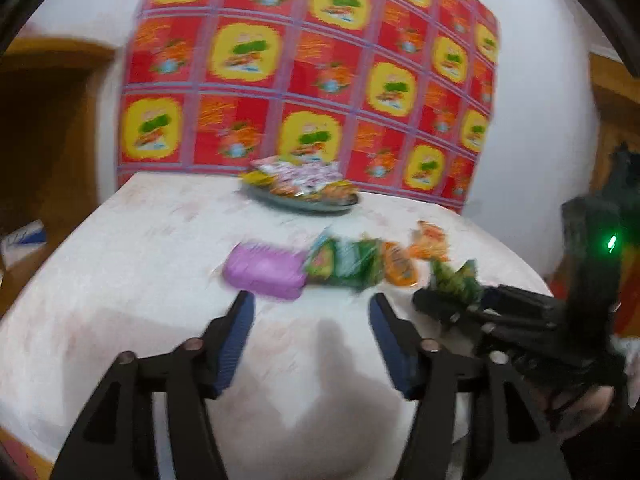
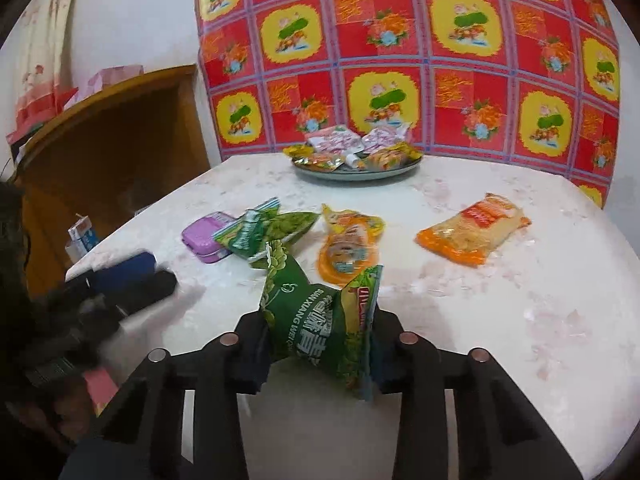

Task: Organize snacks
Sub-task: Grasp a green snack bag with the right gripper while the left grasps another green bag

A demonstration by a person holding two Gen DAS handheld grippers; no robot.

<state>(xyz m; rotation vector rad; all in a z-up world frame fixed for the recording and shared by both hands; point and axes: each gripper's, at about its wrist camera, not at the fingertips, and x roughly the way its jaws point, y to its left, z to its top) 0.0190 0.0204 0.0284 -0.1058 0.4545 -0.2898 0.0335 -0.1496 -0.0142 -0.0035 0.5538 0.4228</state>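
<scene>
My right gripper (image 2: 318, 322) is shut on a dark green snack packet (image 2: 320, 332) and holds it just above the white marbled table (image 2: 500, 312). In the left wrist view that packet (image 1: 456, 280) shows at the right gripper's (image 1: 436, 304) tips. My left gripper (image 1: 311, 302) is open over bare table with nothing between its fingers. Ahead of it lie a purple tin (image 1: 264, 270), green packets (image 1: 344, 260) and orange packets (image 1: 400, 266). A larger orange packet (image 2: 474, 230) lies to the right. A grey plate (image 2: 356, 176) at the back holds several snack packets.
A red and yellow patterned cloth (image 2: 400, 60) hangs on the wall behind the table. A wooden cabinet (image 2: 112, 140) stands at the left, with a small blue and white carton (image 2: 82, 236) near it. The left gripper (image 2: 132, 276) shows at the table's left edge.
</scene>
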